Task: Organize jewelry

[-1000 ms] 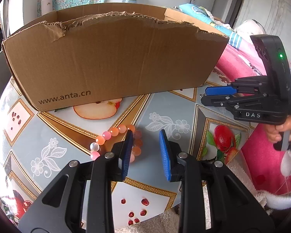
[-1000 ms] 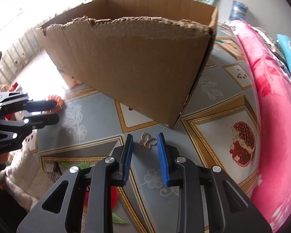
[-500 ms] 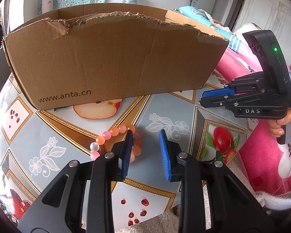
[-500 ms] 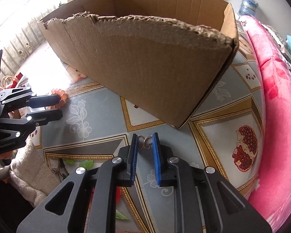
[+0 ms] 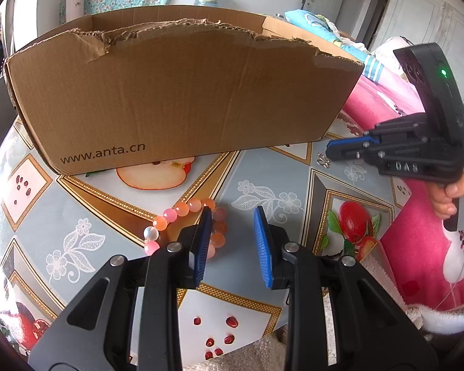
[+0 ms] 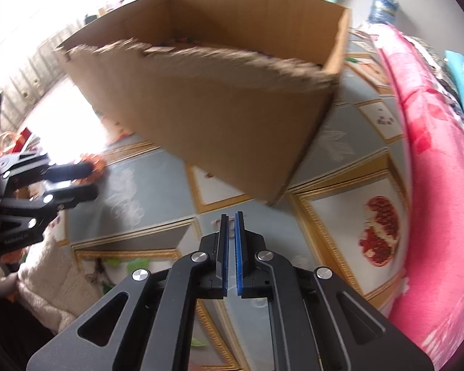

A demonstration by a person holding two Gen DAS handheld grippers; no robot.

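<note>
Right gripper is clenched on a small metal charm at the cardboard box corner. Left gripper is held parted, nothing gripped, bead bracelet just beside its left finger on the tablecloth.

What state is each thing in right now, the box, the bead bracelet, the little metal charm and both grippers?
cardboard box: open at the top, near rim torn, standing on the table.
bead bracelet: lying on the table, part hidden behind the left gripper's finger, not gripped.
small metal charm: at the right gripper's tips; whether it is off the table is unclear.
left gripper: open, nothing between its pads.
right gripper: shut, apparently pinching the charm.
</note>
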